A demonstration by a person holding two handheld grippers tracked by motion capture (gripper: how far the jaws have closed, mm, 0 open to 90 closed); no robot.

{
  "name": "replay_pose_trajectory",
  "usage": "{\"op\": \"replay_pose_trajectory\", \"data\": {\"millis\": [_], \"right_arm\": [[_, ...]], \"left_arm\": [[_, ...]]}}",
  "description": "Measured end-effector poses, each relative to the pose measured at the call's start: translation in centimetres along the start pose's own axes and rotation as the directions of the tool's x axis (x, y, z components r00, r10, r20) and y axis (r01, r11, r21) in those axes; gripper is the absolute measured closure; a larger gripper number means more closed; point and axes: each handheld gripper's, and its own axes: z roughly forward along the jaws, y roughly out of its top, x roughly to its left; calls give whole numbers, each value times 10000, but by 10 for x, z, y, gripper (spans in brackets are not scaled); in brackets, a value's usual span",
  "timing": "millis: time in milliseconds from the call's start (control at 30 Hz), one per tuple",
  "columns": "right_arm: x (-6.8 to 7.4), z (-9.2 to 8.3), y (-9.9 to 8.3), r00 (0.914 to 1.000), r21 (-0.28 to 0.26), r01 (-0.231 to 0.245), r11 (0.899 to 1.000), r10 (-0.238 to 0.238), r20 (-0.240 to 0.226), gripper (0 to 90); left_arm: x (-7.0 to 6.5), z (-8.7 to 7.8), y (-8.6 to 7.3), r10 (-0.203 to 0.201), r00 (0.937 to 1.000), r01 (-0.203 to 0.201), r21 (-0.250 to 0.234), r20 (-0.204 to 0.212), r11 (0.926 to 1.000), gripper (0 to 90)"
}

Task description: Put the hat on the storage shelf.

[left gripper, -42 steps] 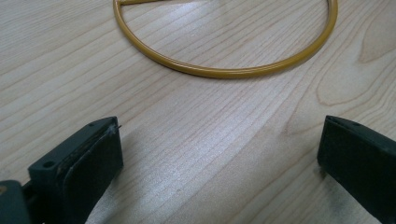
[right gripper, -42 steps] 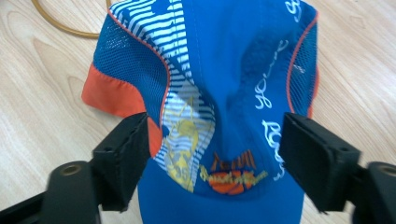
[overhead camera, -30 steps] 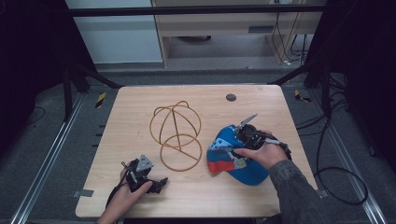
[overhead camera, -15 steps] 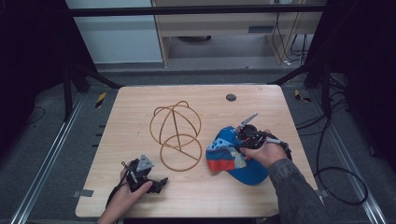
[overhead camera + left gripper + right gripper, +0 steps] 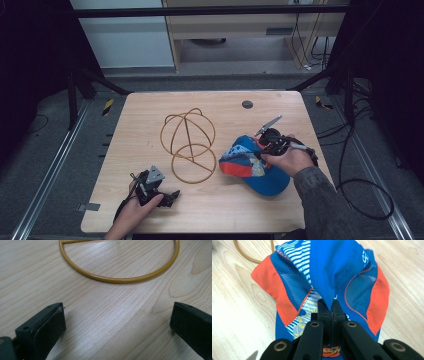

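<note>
Blue fabric bunches between the jaws of the right gripper [image 5: 329,306], which have just been closing and now pinch a fold of the cap [image 5: 324,277] with no gap left between the pads. The pinched fold rises into a small ridge at the jaw tips, and the cloth spreads away from it in smooth blue panels. On either side sit darker mesh inserts edged with orange, and a striped white-and-blue patch with a printed figure shows close to the jaws. In the high view the cap [image 5: 255,167] lies on the right part of the table [image 5: 150,110], near the person's side, with the right gripper [image 5: 266,145] on its far edge and the hand wrapped round the gripper body.

The left gripper [image 5: 167,196] rests low on the near left of the table, jaws wide apart with nothing between them; in its own view bare pale wood with fine grain lies between the two black pads [image 5: 51,326]. Just beyond them curves the base ring of the wire frame [image 5: 120,280], a thin, glossy, mustard-coloured rod. From above, the wire frame [image 5: 187,142] stands at the middle of the table: a flat ring on the wood and arched hoops rising into a rounded dome. It sits just left of the cap, its ring near the orange edge.
</note>
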Motion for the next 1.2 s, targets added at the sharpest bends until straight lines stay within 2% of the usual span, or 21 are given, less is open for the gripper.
{"op": "replay_pose_trajectory", "data": {"millis": [267, 400, 767, 1200], "right_arm": [[1, -25, 10, 9998, -232, 113, 9997, -109, 163, 897], [4, -42, 15, 9991, -408, 329, 9986, -317, 296, 897], [4, -73, 17, 9987, -965, 154, 9952, -106, 497, 897], [3, -103, 21, 9978, -1488, 234, 9886, -139, 647, 897]], "left_arm": [[0, 0, 0, 14, 10000, -14, -7, -10, 10000, 0], [0, 0, 0, 9, 10000, -9, -5, -9, 10000, 0], [0, 0, 0, 10, 10000, -10, -7, -6, 10000, 0], [0, 0, 0, 8, 10000, -8, 13, -5, 10000, 0]]}}
